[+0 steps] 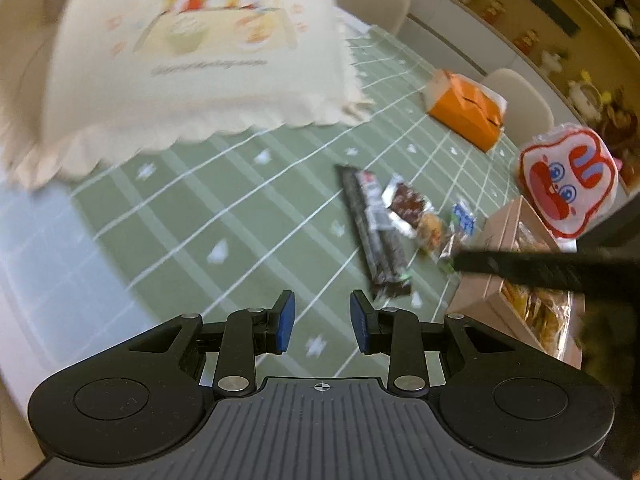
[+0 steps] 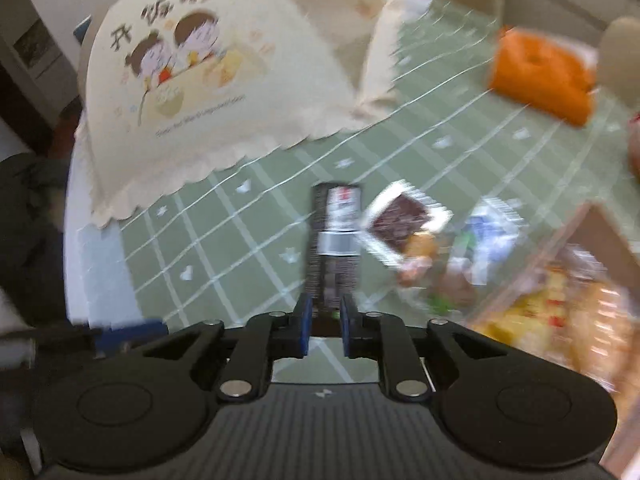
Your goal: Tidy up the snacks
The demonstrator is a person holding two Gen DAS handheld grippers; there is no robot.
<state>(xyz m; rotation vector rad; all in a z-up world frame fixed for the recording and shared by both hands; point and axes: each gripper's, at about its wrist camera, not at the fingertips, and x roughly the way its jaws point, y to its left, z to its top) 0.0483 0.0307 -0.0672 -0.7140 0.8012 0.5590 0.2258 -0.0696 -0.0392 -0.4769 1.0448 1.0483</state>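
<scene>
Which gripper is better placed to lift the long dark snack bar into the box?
Right. The right gripper straddles the near end of the long dark snack bar, jaws nearly closed. The left gripper hangs empty over green checked tablecloth, short of it.

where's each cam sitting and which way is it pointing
Left wrist: rides on the left gripper, looking down and forward over the green tablecloth at the snacks; its own open fingers show, and a black arm of the right gripper crosses at right.
Right wrist: rides on the right gripper, looking down along a long dark bar that sits between its narrowed fingers.
Shared: the bar, food cover, orange pack, snack box.
</scene>
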